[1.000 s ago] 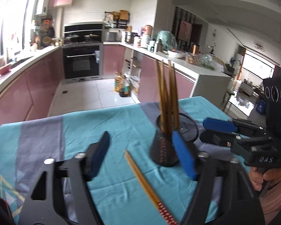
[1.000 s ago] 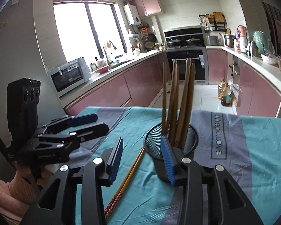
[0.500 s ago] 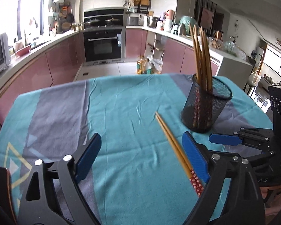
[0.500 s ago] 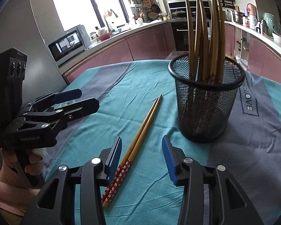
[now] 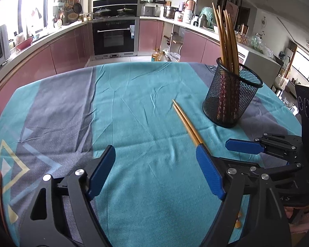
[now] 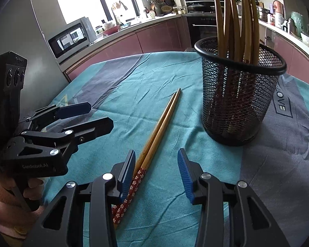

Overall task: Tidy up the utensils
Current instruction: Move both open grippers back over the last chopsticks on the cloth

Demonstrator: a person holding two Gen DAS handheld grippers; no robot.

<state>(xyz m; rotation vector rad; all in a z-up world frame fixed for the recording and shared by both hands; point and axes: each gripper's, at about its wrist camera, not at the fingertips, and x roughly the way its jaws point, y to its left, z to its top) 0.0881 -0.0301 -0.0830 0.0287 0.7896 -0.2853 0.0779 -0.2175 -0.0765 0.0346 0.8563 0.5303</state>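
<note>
A pair of loose chopsticks (image 6: 157, 131) lies side by side on the cloth-covered surface (image 5: 134, 107), just beside the black mesh holder (image 6: 239, 94) but apart from it; the red patterned ends point toward the person and the plain tips toward the far edge. The pair appears to be the only item left outside the holder, so the remaining work is judged to be its collection. The right claw (image 6: 155, 174) is half spread and empty, set low over the patterned ends; its left finger covers part of the pair and whether it touches cannot be told, while most of the sticks show in the gap between the jaws, a placement consistent with lining up a pinch on the thick end. The left claw (image 5: 154, 173) stands wide with its jaws closing and nothing between them; the chopsticks pass behind its right-hand finger in the left wrist view, outside the gap. It holds off to the side, seemingly in reserve. The holder stands upright and contains a bundle of upright chopsticks (image 5: 226, 41), tips up, leaning slightly against the rim, with room remaining for the loose pair.
</note>
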